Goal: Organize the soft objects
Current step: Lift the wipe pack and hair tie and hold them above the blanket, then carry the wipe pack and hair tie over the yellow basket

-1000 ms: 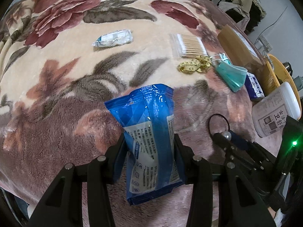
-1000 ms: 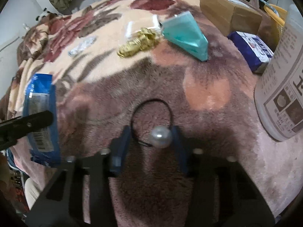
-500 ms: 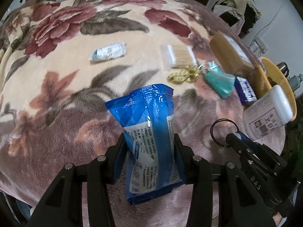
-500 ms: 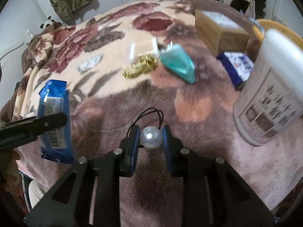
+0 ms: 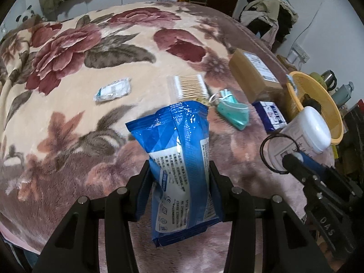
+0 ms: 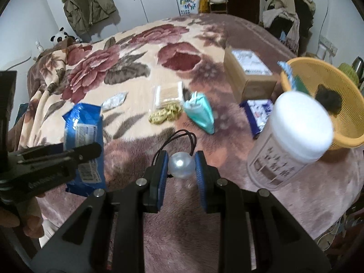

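Note:
A blue wipes packet (image 5: 179,145) stands upright between the jaws of my left gripper (image 5: 179,173), which is shut on its lower half and holds it above the floral blanket (image 5: 68,104). My right gripper (image 6: 181,159) is shut on the white pearl bead of a black hair tie (image 6: 181,166), whose elastic loop sticks out ahead of the fingertips. The right wrist view shows the left gripper (image 6: 91,147) and the blue packet (image 6: 82,132) at the left. In the left wrist view the right gripper (image 5: 293,159) with the hair tie loop (image 5: 264,152) sits at the right.
A yellow mesh basket (image 6: 318,95) stands at the bed's right edge, with a white-lidded jar (image 6: 295,136) in front of it. Nearby lie a cardboard box (image 6: 248,70), a dark blue tissue pack (image 6: 259,111), teal face masks (image 6: 200,111), cotton swabs (image 6: 168,95), a yellow tape measure (image 6: 166,113) and a small white packet (image 6: 113,100).
Both grippers have risen away from the blanket with their loads. The right jaws closed tighter on the pearl bead and lifted the hair tie off the blanket.

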`<action>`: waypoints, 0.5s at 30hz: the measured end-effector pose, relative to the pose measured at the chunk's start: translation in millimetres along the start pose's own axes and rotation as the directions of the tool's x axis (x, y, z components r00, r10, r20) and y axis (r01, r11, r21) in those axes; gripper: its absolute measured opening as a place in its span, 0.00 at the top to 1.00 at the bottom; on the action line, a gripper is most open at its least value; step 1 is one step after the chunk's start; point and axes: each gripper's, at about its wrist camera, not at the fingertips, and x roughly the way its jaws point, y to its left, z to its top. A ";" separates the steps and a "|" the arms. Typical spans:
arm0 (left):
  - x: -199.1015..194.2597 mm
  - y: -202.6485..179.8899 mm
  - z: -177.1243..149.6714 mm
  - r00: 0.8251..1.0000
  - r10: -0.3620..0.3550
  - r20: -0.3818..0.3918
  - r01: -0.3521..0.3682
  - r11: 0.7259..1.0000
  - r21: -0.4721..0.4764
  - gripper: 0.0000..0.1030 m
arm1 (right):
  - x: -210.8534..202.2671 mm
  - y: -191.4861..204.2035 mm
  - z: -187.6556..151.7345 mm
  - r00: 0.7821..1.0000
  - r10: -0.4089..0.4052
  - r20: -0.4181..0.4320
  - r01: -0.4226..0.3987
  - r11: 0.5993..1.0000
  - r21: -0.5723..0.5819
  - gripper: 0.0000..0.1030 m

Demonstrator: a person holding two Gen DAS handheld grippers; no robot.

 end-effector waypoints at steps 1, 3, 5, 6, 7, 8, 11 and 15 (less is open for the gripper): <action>-1.3 -2.7 0.4 1.000 -0.002 0.002 0.002 1.000 0.004 0.54 | -4.8 -2.1 2.2 1.000 -0.001 0.009 0.001 1.000 0.000 0.76; -3.7 -8.9 2.0 1.000 -0.007 0.007 0.007 1.000 0.011 0.54 | -10.4 -3.5 4.9 1.000 -0.008 0.019 0.008 1.000 -0.002 0.76; -6.1 -15.0 4.1 1.000 -0.011 0.012 0.010 1.000 0.019 0.54 | -14.6 -4.3 7.1 1.000 -0.011 0.025 0.011 1.000 -0.004 0.76; -6.9 -17.8 5.1 1.000 -0.012 0.014 0.012 1.000 0.022 0.54 | -16.8 -5.0 8.7 0.999 -0.014 0.030 0.014 1.000 -0.006 0.76; -8.2 -21.2 7.0 1.000 -0.014 0.016 0.013 1.000 0.026 0.54 | -18.0 -5.6 10.0 0.999 -0.016 0.033 0.016 1.000 -0.006 0.76; -9.7 -24.9 8.9 1.000 -0.016 0.020 0.016 0.999 0.032 0.54 | -19.2 -6.2 11.5 0.999 -0.017 0.037 0.018 1.000 -0.006 0.76; -13.7 -35.2 14.2 0.999 -0.022 0.031 0.020 0.999 0.047 0.54 | -24.4 -11.6 16.3 0.998 -0.024 0.051 0.024 1.000 -0.002 0.76; -17.2 -48.8 23.5 0.999 -0.039 0.038 0.037 0.998 0.060 0.54 | -31.6 -22.8 22.8 0.997 -0.036 0.068 0.036 0.999 0.006 0.76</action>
